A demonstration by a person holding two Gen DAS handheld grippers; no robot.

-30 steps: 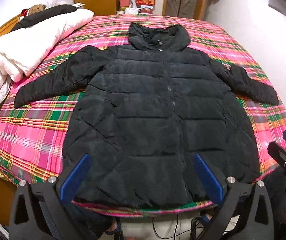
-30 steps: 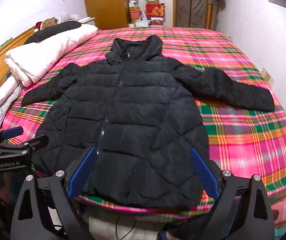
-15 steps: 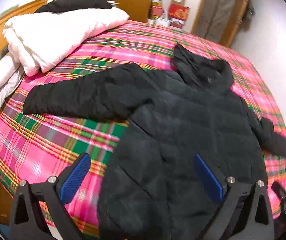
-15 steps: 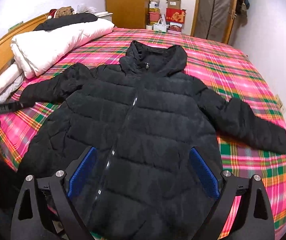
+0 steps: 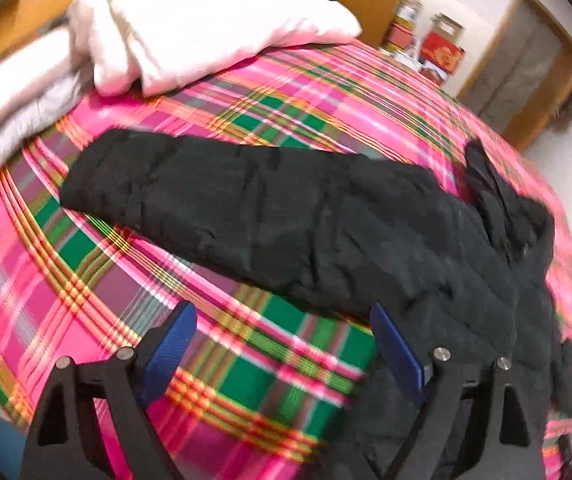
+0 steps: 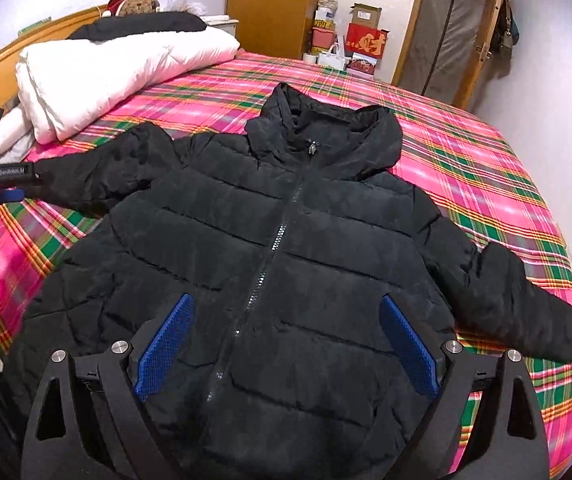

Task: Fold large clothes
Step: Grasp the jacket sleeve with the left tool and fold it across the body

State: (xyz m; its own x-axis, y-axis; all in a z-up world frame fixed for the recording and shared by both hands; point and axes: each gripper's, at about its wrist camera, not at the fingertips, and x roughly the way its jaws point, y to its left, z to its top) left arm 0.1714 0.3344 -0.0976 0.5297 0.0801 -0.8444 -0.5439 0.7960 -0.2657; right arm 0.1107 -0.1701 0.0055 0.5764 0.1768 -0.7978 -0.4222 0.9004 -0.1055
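L gripper [image 5: 282,344] is hovering over the plaid bedsheet [image 5: 98,292] just beside the jacket's sleeve [image 5: 222,208], jaws spread w/ nothing between, having just been closing a bit. R gripper [image 6: 286,340] is hanging wide apart above the black puffer jacket [image 6: 270,256], which is lying flat, zipped, on the bed.

Matt quilted black jacket [image 6: 286,248] lies on smooth plaid cloth bedsheet [image 6: 465,168].
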